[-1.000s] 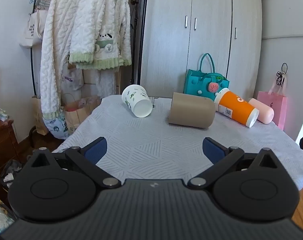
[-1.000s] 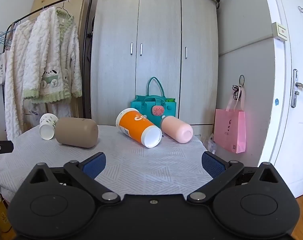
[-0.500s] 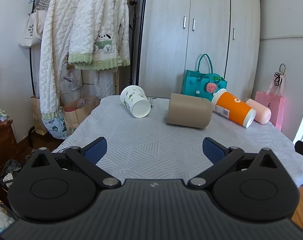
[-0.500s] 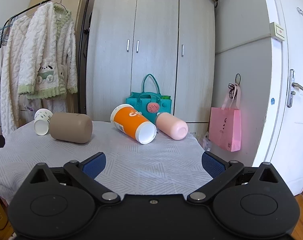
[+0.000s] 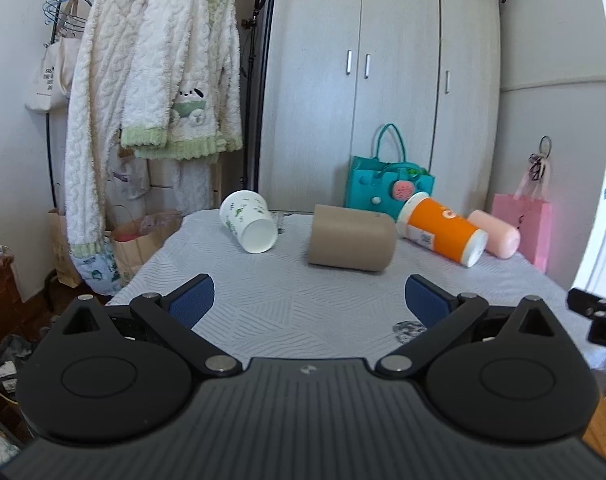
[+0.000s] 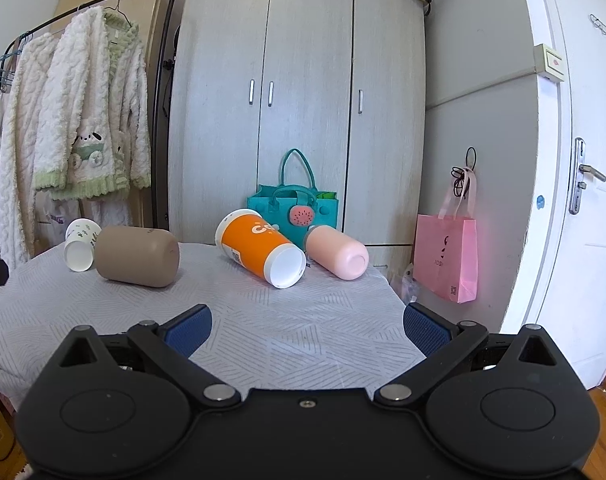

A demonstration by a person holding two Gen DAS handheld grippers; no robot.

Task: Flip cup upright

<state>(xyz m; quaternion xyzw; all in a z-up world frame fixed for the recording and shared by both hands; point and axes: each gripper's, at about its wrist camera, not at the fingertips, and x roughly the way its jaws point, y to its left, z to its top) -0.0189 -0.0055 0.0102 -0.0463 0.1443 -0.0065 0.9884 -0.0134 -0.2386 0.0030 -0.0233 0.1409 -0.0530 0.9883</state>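
Several cups lie on their sides on the white-clothed table (image 5: 295, 304): a white paper cup with green print (image 5: 249, 226) (image 6: 79, 245), a tan cup (image 5: 351, 243) (image 6: 137, 256), an orange cup (image 5: 441, 234) (image 6: 261, 254) and a pink cup (image 5: 497, 234) (image 6: 337, 252). My left gripper (image 5: 309, 300) is open and empty near the table's front edge, well short of the cups. My right gripper (image 6: 307, 326) is open and empty, also at the near edge, facing the orange and pink cups.
A teal handbag (image 6: 293, 206) stands behind the cups in front of a grey wardrobe (image 6: 299, 100). A pink paper bag (image 6: 447, 256) hangs at the right beside a white door (image 6: 575, 160). A clothes rack with fluffy robes (image 5: 159, 92) stands at the left.
Both grippers have drawn back and risen a little, so the cups sit slightly farther off. The right gripper's tip now shows at the right edge of the left wrist view. Both stay open.
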